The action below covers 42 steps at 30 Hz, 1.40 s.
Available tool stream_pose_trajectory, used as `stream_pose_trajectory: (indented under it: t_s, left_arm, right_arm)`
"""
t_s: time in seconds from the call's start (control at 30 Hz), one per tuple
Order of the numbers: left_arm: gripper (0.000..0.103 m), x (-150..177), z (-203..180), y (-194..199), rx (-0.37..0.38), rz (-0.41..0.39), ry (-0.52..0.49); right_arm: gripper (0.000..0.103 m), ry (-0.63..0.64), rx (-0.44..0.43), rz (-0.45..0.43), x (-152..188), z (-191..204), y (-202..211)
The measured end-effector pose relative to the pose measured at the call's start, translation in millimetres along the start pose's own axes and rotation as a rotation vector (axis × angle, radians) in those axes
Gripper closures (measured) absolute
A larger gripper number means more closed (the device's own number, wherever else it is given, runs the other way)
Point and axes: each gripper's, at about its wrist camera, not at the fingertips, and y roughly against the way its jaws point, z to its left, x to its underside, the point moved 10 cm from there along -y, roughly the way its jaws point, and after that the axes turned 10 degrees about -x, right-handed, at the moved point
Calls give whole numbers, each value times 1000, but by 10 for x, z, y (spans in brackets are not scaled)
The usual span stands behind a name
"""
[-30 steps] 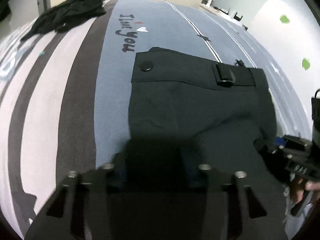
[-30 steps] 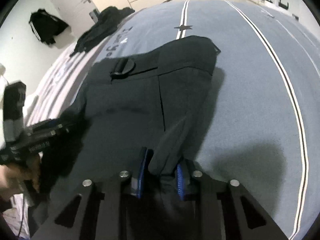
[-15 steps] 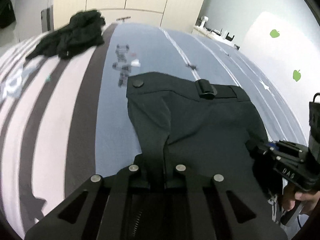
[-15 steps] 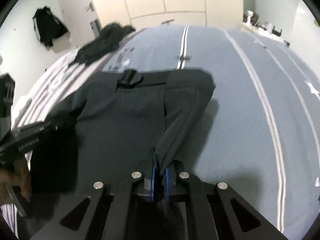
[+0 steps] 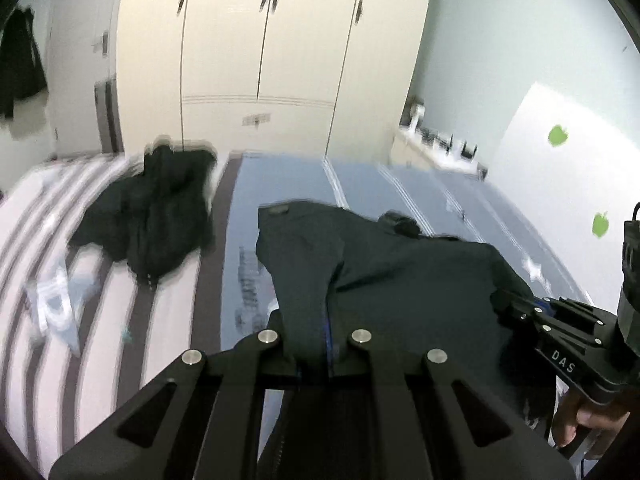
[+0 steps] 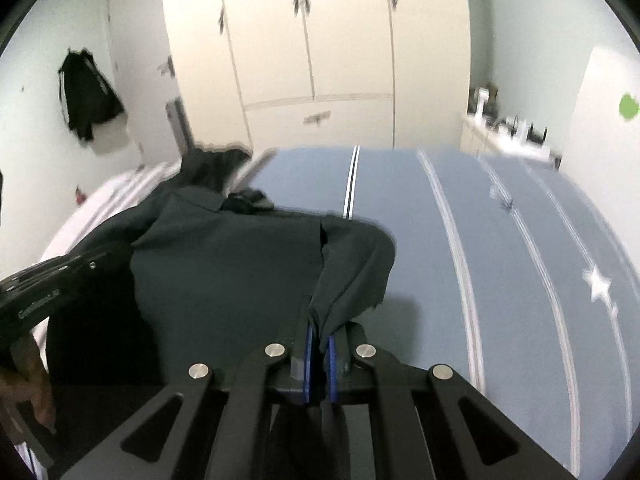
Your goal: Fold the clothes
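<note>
Dark trousers (image 5: 400, 280) are held up above the blue striped bed, waistband end hanging toward the far side. My left gripper (image 5: 314, 344) is shut on a pinch of the trousers' left edge. My right gripper (image 6: 318, 340) is shut on the trousers (image 6: 224, 272) at their right edge, cloth bunched between its blue pads (image 6: 308, 344). The right gripper also shows in the left wrist view (image 5: 560, 332), and the left gripper in the right wrist view (image 6: 44, 284).
A crumpled black garment (image 5: 156, 220) lies on the striped bedsheet (image 5: 80, 320) at the far left. Cream wardrobes (image 6: 312, 48) stand behind the bed. A black jacket (image 6: 86, 92) hangs on the left wall. A shelf with small items (image 6: 508, 132) runs along the right wall.
Both grippers have risen and tilted up with the trousers, lifting the near end off the bed. The views now show the wardrobes. Both stay shut on the cloth.
</note>
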Motion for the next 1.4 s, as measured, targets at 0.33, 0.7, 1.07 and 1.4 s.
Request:
stream_pose_trajectory:
  t_s: [0.33,0.7,1.07,1.4]
  left_arm:
    - [97,-537,153,1157,71,-214,24]
    - [78,3273,582,2234,80,274,221]
    - [71,4859,1176,3281,-96,528,288]
    - [70,3768,1518,2577,-148,333,311]
  right_arm:
    - [98,91,-44,-249,-920,437,868]
    - [85,18,-192,176,2914,1055,1578]
    - [70,-90,-142,377,4471,1102,2638]
    - [64,-224,-39,208,3475,394,2199]
